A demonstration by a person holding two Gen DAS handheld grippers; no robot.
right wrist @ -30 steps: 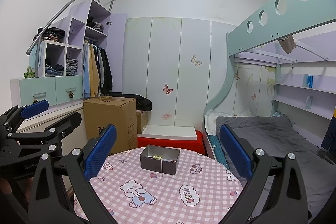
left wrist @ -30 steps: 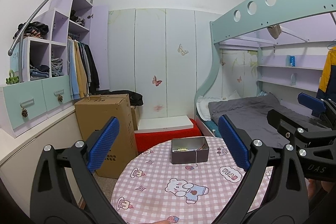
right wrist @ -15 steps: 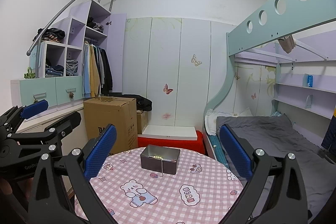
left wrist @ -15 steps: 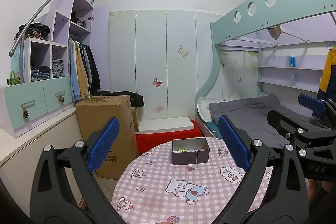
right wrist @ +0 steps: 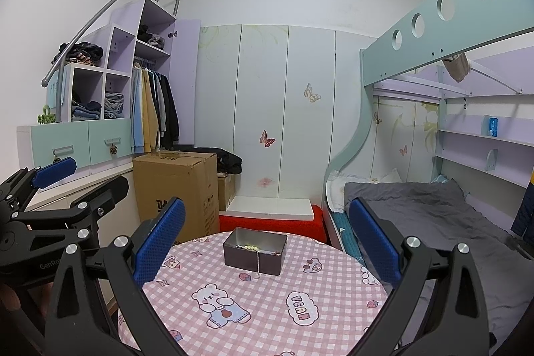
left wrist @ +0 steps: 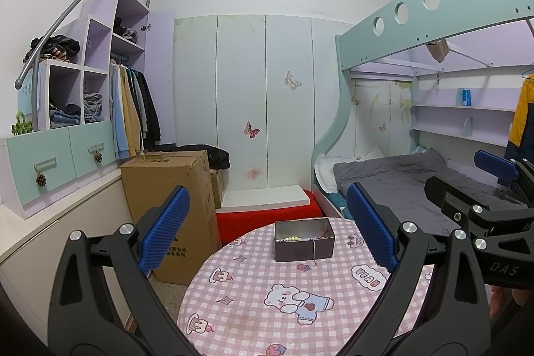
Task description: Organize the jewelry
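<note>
A dark metal box (left wrist: 303,239) (right wrist: 255,251) stands near the far edge of a round table with a pink checked cloth (left wrist: 253,299) (right wrist: 267,316). Pale beads (left wrist: 291,238) (right wrist: 248,247) lie inside it, and a thin silver chain (left wrist: 314,251) (right wrist: 257,264) hangs over its front wall down to the cloth. My left gripper (left wrist: 268,231) is open and empty, held back from the box above the table's near side. My right gripper (right wrist: 267,237) is likewise open and empty, facing the box from a distance. Each gripper shows at the edge of the other's view.
A tall cardboard carton (left wrist: 170,206) (right wrist: 177,189) stands on the floor left of the table. Behind the table lies a red box with a white top (left wrist: 263,206). A bunk bed with grey bedding (left wrist: 400,179) is to the right, a cabinet with drawers (left wrist: 56,162) to the left.
Both views have shifted only slightly; the box sits a touch differently in frame. The grippers stay open and nothing on the table has moved.
</note>
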